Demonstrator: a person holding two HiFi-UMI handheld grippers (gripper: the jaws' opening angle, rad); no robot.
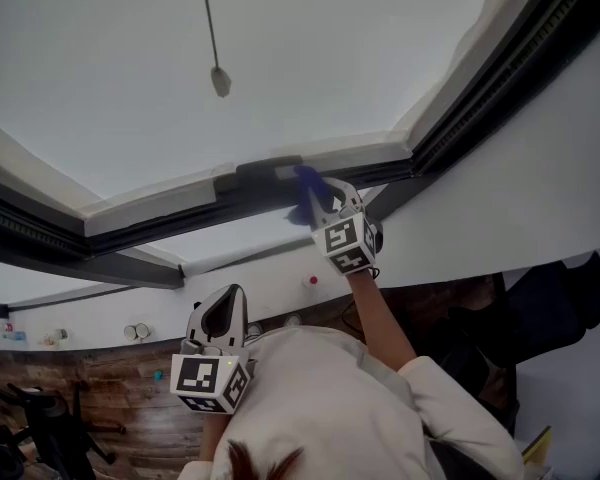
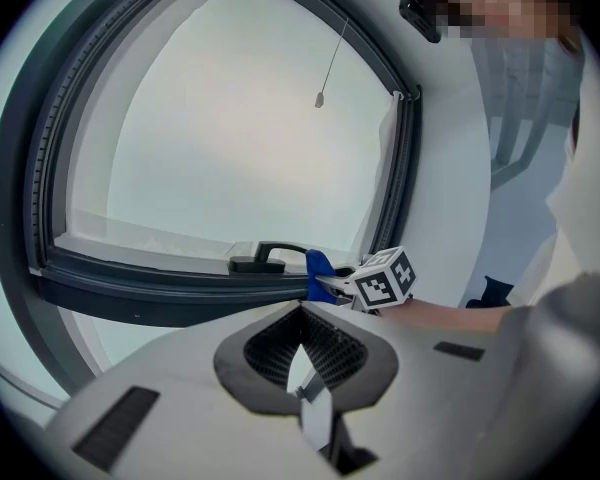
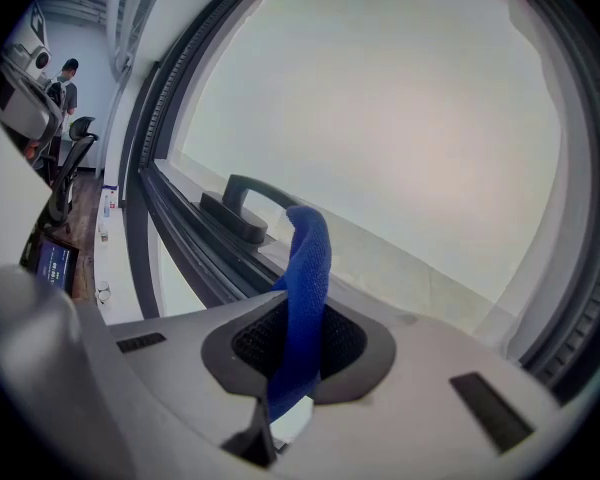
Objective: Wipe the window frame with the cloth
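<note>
A dark window frame (image 1: 160, 230) with a black handle (image 1: 268, 168) runs under the pale glass. My right gripper (image 1: 325, 200) is shut on a blue cloth (image 1: 306, 190), holding it against the frame just right of the handle. In the right gripper view the cloth (image 3: 308, 268) rises from the jaws of that gripper (image 3: 298, 353) toward the handle (image 3: 245, 203) and the frame (image 3: 195, 248). My left gripper (image 1: 220, 313) hangs lower, close to the person's chest, shut with nothing in it. In its own view the left gripper (image 2: 302, 368) points at the frame (image 2: 130, 278) and the cloth (image 2: 318, 268).
A blind cord with a small weight (image 1: 220, 80) hangs in front of the glass. White wall (image 1: 500, 208) lies right of the window. Below are a wooden floor, an office chair (image 1: 40, 428) and a dark bag-like shape (image 1: 560, 308). A person (image 3: 68, 78) stands far off.
</note>
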